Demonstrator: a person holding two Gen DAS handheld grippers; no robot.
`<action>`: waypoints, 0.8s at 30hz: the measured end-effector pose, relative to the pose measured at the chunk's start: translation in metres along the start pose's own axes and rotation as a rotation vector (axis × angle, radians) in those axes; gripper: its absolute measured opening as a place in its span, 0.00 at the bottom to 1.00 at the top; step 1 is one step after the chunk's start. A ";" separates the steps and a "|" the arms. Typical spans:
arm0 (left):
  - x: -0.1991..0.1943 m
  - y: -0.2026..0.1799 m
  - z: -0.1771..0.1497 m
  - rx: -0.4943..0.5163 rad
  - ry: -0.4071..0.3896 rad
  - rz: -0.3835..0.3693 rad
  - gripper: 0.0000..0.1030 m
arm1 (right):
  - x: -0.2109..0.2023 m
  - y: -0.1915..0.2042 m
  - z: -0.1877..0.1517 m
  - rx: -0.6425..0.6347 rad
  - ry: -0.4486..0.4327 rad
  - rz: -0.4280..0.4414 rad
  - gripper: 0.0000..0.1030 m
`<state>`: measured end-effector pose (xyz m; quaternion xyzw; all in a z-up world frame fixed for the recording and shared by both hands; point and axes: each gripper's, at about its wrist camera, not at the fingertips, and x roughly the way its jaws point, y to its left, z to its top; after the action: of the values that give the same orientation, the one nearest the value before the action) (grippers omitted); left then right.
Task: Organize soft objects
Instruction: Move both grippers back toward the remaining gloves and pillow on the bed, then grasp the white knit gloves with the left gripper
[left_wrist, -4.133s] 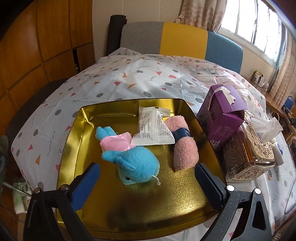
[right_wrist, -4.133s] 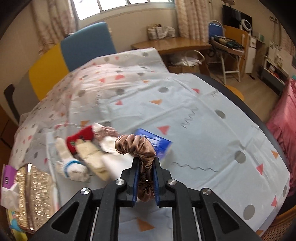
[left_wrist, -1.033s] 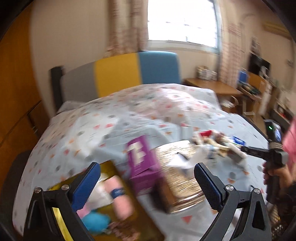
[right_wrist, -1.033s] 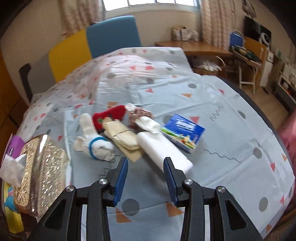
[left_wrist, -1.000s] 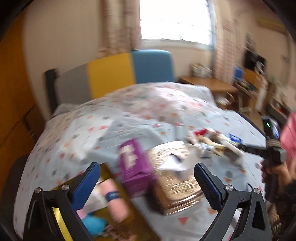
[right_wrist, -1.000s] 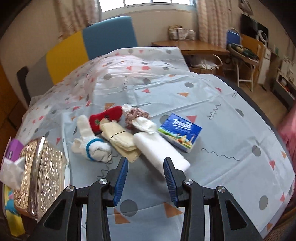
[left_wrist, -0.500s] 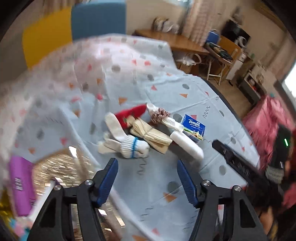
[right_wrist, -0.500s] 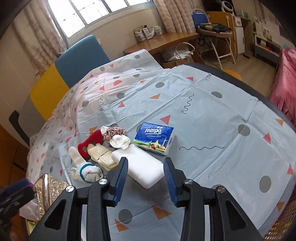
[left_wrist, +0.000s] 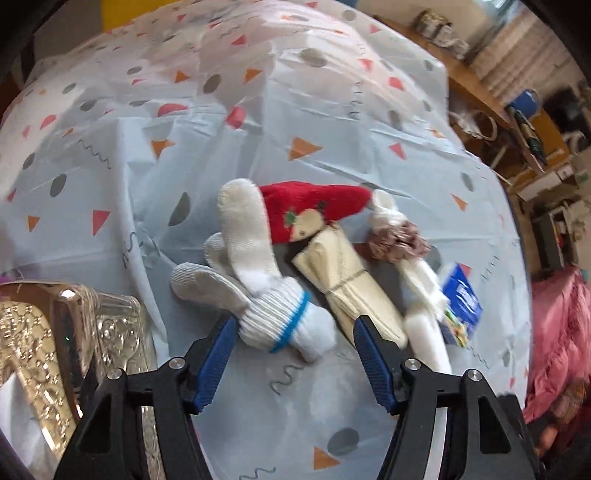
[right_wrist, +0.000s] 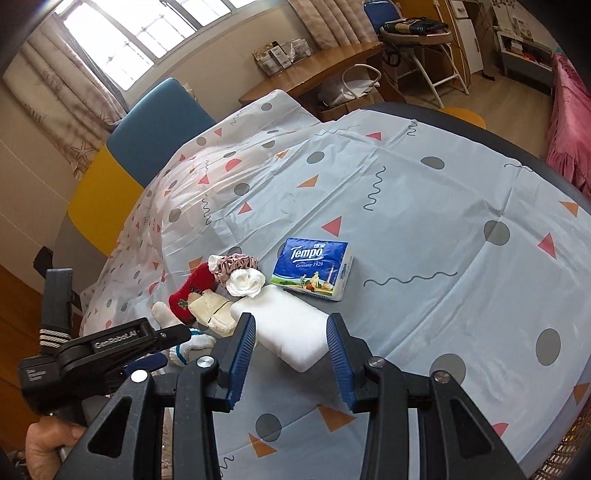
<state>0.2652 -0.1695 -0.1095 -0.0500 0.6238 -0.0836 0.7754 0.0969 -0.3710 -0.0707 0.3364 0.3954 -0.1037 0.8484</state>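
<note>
Left hand-held gripper poised over the white glove, right one waiting beside the pile.

The left hand-held gripper (left_wrist: 291, 338) points steeply down with its jaws apart and nothing clamped; the cuff of the white glove (left_wrist: 258, 288) with the blue stripe lies just between the blue pads, and no squeeze shows. The glove's long axis runs away from this gripper, fingers toward the red sock (left_wrist: 314, 210), so the cuff is the nearest end. Beside the glove lie a beige folded cloth (left_wrist: 347, 280) and, further, a white pack (right_wrist: 291, 332). The right hand-held gripper (right_wrist: 291, 345) is also open and empty, above the white pack on the surface (right_wrist: 424, 221). I judge the left hand is nearer to the glove.
</note>
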 end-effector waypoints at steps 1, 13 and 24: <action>0.006 0.001 0.001 -0.004 0.009 0.007 0.65 | 0.000 -0.001 0.000 0.009 0.002 0.002 0.39; 0.016 0.001 -0.032 0.137 -0.038 -0.009 0.47 | 0.002 -0.012 0.003 0.046 -0.005 -0.010 0.39; -0.014 -0.003 -0.070 0.286 -0.086 -0.022 0.46 | 0.037 0.028 -0.013 -0.240 0.089 -0.123 0.48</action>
<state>0.1934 -0.1680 -0.1108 0.0505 0.5710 -0.1778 0.7999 0.1256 -0.3377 -0.0903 0.2120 0.4623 -0.0924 0.8561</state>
